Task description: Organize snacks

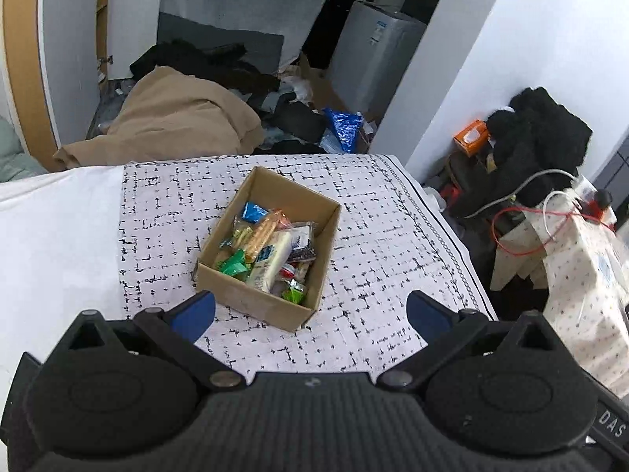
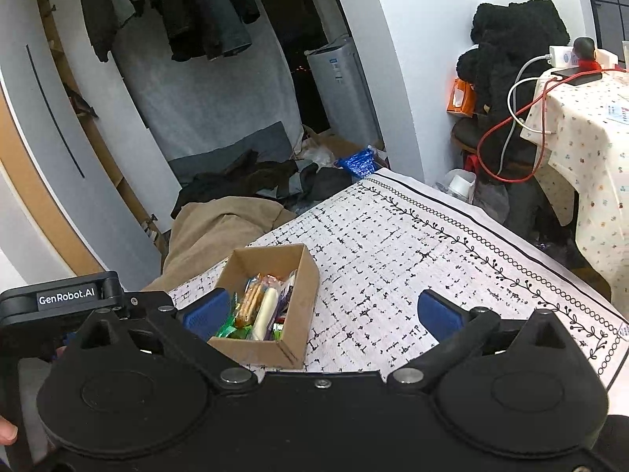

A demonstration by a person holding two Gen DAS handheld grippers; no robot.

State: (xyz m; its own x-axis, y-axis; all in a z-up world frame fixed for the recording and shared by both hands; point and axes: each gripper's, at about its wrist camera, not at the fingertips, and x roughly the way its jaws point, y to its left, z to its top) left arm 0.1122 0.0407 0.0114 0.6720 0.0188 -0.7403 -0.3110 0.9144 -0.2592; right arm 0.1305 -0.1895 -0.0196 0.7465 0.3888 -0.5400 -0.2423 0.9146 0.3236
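An open cardboard box (image 1: 236, 287) stands on the patterned tablecloth (image 1: 373, 244). It holds several wrapped snacks: a cracker pack (image 1: 261, 232), a white packet (image 1: 273, 259), green wrappers (image 1: 234, 264) and a blue wrapper (image 1: 253, 211). My left gripper (image 1: 310, 314) is open and empty, held above the table just in front of the box. In the right wrist view the box (image 2: 291, 334) sits at lower left with the snacks (image 2: 255, 306) inside. My right gripper (image 2: 322, 316) is open and empty, above the table to the right of the box. The left gripper body (image 2: 67, 299) shows at far left.
A white surface (image 1: 55, 244) adjoins the cloth on the left. Beyond the table lie a tan fabric heap (image 1: 177, 118), dark clothes and a blue bag (image 1: 344, 128). A side table (image 2: 589, 149) with floral cloth, cables and a power strip stands right, beside black clothing (image 2: 511, 51).
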